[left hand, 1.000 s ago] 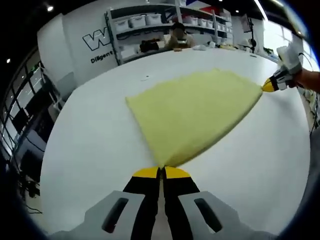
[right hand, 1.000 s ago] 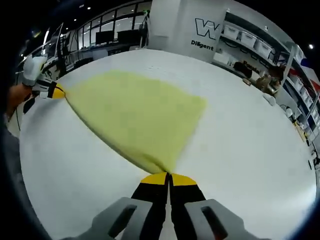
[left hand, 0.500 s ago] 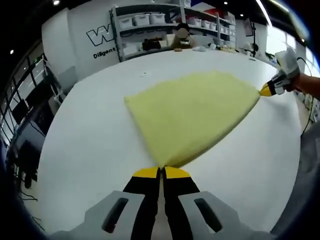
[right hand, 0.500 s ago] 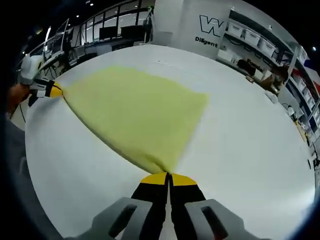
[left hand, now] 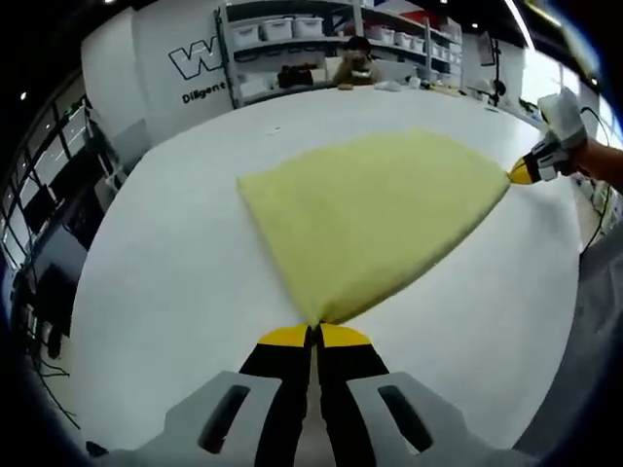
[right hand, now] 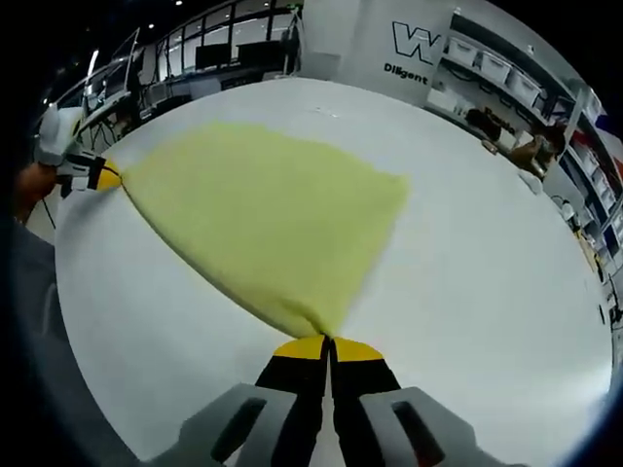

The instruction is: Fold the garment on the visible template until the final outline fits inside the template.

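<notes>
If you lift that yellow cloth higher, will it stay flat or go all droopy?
Probably droopy. The yellow cloth looks soft and thin, pulled into points where the left gripper and right gripper pinch it. It likely weighs little and would sag between them.

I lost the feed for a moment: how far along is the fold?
Done: the yellow garment lies on the white table. In hand: the left gripper and right gripper each pinch a corner, stretching one edge taut. Left: folding it over; no template outline is discernible.
</notes>
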Motion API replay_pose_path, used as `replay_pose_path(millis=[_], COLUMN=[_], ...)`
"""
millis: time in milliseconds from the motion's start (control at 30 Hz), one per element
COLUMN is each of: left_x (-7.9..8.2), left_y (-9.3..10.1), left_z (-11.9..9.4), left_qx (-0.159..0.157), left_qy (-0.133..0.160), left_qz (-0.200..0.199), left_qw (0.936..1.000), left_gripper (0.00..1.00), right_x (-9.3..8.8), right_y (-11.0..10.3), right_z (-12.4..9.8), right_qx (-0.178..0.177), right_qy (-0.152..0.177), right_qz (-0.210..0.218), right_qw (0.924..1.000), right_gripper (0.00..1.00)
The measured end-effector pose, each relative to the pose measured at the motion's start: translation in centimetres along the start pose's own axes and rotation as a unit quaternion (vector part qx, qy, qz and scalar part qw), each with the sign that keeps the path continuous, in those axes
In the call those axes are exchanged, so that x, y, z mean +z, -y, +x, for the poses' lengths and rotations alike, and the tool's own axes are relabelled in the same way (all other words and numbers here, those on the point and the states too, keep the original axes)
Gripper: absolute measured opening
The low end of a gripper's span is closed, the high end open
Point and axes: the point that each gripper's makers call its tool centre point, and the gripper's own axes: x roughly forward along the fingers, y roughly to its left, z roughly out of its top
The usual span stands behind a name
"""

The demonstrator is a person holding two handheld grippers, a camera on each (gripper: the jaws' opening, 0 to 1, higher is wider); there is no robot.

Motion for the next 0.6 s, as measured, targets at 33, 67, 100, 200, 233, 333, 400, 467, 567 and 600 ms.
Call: replay_pose_path(millis=[33,67,100,200,233,333,400,467,567,600], left_x=[0.0,0.0,0.0,0.0,0.0,-0.3,-0.7,-1.1,-0.9,-0.6], left_y=[0.0,-0.1,-0.1,-0.2,-0.2,-0.6,-1.3,-2.0,-2.7,-3.1], left_z=[-0.1,-0.1,-0.1,-0.1,-0.2,-0.4,-0.8,-1.4,-2.2,-2.6], left_qx=[0.001,0.0,0.0,0.002,0.002,0.009,0.021,0.028,0.04,0.046], left_qy=[-0.001,-0.001,0.0,-0.002,-0.002,-0.01,-0.021,-0.023,-0.019,-0.011], left_qz=[0.006,0.007,0.003,0.001,0.0,-0.013,-0.035,-0.041,-0.055,-0.056], left_qw=[1.0,1.0,1.0,1.0,1.0,0.9998,0.999,0.9985,0.9975,0.9973], left_gripper=[0.0,0.0,0.0,0.0,0.0,0.07,0.09,0.11,0.14,0.16], right_x=[0.0,0.0,0.0,-0.1,-0.1,-0.4,-0.6,-0.7,-0.5,-0.4], right_y=[0.0,0.0,0.0,0.0,0.0,0.5,0.9,1.2,1.8,2.0], right_z=[0.0,0.0,0.0,-0.1,-0.2,-0.6,-0.9,-1.4,-2.4,-2.7], right_qx=[0.0,0.001,0.001,0.0,0.0,-0.012,-0.022,-0.03,-0.047,-0.052], right_qy=[0.0,0.0,0.0,-0.003,-0.003,-0.009,-0.011,-0.009,0.001,0.003], right_qz=[0.0,0.002,0.006,0.012,0.013,0.021,0.026,0.028,0.035,0.037], right_qw=[1.0,1.0,1.0,0.9999,0.9999,0.9997,0.9994,0.9991,0.9983,0.9979], right_gripper=[0.0,0.0,0.0,0.0,0.0,0.06,0.07,0.05,0.06,0.06])
